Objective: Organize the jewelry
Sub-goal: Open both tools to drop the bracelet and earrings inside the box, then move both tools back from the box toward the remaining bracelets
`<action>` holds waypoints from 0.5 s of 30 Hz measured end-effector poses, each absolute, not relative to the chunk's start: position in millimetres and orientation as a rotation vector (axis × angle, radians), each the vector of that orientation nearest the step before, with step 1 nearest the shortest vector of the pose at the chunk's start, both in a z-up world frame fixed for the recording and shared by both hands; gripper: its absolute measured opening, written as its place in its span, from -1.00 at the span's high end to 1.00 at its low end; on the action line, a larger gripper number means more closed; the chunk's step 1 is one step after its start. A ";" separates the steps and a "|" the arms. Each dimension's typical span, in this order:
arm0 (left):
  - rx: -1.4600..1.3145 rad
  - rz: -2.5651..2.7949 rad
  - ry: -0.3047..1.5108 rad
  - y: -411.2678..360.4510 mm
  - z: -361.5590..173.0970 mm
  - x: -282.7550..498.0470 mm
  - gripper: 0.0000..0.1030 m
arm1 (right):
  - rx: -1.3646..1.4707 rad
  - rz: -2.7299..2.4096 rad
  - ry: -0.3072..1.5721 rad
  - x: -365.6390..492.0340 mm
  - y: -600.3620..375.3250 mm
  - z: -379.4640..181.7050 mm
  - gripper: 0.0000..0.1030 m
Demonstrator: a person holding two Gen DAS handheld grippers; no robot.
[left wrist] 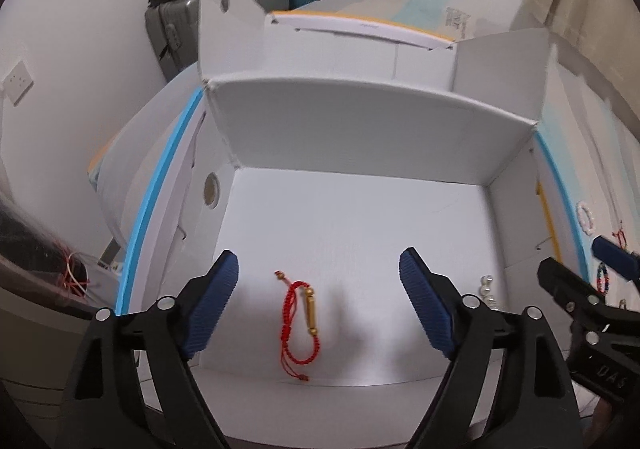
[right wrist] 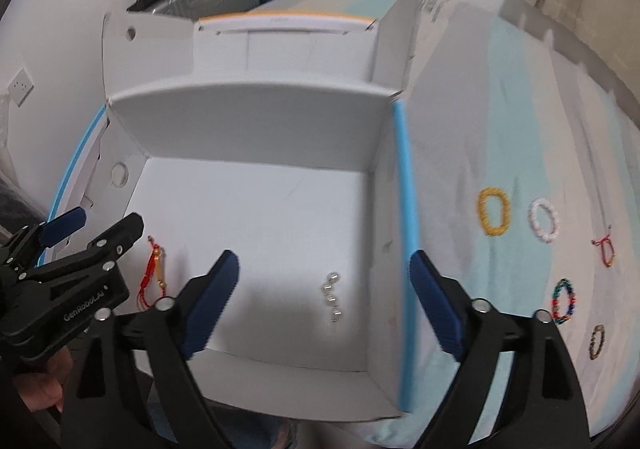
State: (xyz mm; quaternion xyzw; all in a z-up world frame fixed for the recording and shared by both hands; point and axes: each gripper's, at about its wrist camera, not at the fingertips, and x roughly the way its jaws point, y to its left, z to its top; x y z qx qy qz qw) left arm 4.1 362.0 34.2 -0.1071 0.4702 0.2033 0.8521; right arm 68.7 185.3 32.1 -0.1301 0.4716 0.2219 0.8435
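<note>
Bracelet (left wrist: 301,323) — long axis front-to-back

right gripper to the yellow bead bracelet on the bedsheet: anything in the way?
Yes: the box's right wall. The right gripper hangs open over the box; the yellow bead bracelet lies outside on the bedsheet, past that blue-edged wall. Going over the rim, nothing else visible blocks it.

Your right gripper (right wrist: 322,303), jaws apart and empty, hangs over the white box (right wrist: 256,129). Inside lie a pearl bracelet (right wrist: 331,297) near the right wall and a red cord bracelet (right wrist: 154,273) at the left wall, beside your left gripper (right wrist: 96,227).
</note>
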 end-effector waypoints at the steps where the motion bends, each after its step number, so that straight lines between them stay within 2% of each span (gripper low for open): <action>1: -0.219 0.424 0.984 358.9 36.8 4.3 -0.63 | -0.279 0.456 0.983 67.7 180.2 35.1 -0.71; 7: -0.182 0.423 0.958 341.7 49.2 9.4 -0.83 | -0.251 0.434 0.955 70.8 147.2 48.3 -0.83; 15: -0.106 0.399 0.936 307.0 62.4 18.8 -0.89 | -0.222 0.385 0.919 71.5 94.8 64.7 -0.85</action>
